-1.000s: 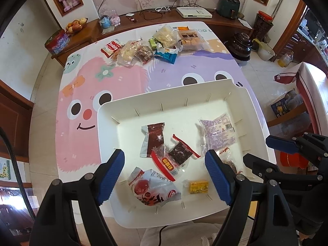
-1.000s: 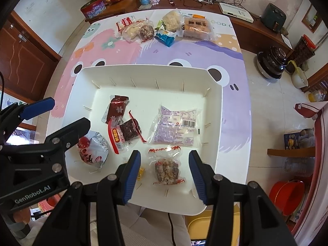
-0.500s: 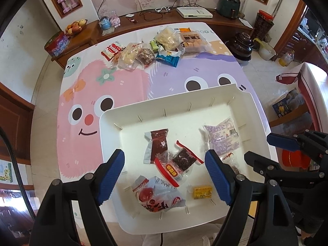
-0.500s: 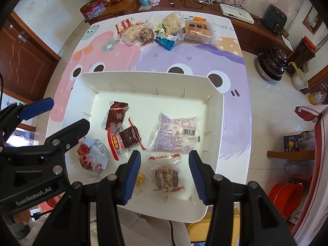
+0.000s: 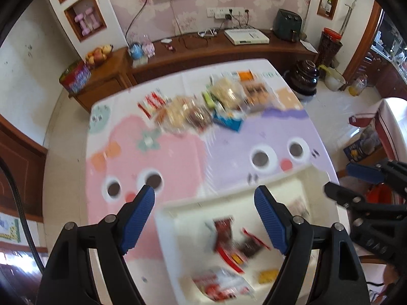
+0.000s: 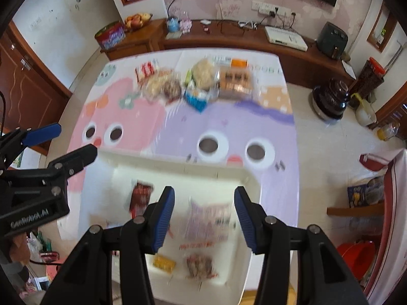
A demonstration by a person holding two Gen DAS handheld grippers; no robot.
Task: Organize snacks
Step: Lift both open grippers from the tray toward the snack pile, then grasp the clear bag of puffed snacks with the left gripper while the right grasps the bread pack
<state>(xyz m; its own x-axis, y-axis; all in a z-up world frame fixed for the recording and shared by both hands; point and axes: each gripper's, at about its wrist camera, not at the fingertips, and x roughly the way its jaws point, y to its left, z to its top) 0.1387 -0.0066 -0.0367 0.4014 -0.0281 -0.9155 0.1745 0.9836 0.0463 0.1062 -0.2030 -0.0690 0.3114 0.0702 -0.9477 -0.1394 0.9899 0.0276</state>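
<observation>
A white tray [image 5: 178,206] [image 6: 250,178] sits at the near end of the cartoon table cover and holds several wrapped snacks, among them a dark red packet [image 5: 223,231] [image 6: 141,194] and a clear pale packet [image 6: 208,218]. A pile of loose snack packets [image 5: 208,106] [image 6: 193,84] lies at the far end. My left gripper [image 5: 204,198] hangs open over the tray's far left corner, nothing between its fingers. My right gripper [image 6: 204,200] is open above the tray's middle, also holding nothing. Both views are blurred.
A wooden sideboard [image 6: 229,35] runs behind the table with a fruit bowl [image 6: 136,20], a tin [image 6: 110,35] and a white box [image 6: 285,38]. A dark cooker [image 6: 330,96] stands on the floor to the right. A red bucket [image 6: 356,256] sits lower right.
Both grippers have risen and shifted toward the far end of the table. The tray has slid down in both views and the snack pile looks nearer. Neither gripper's opening changed.
</observation>
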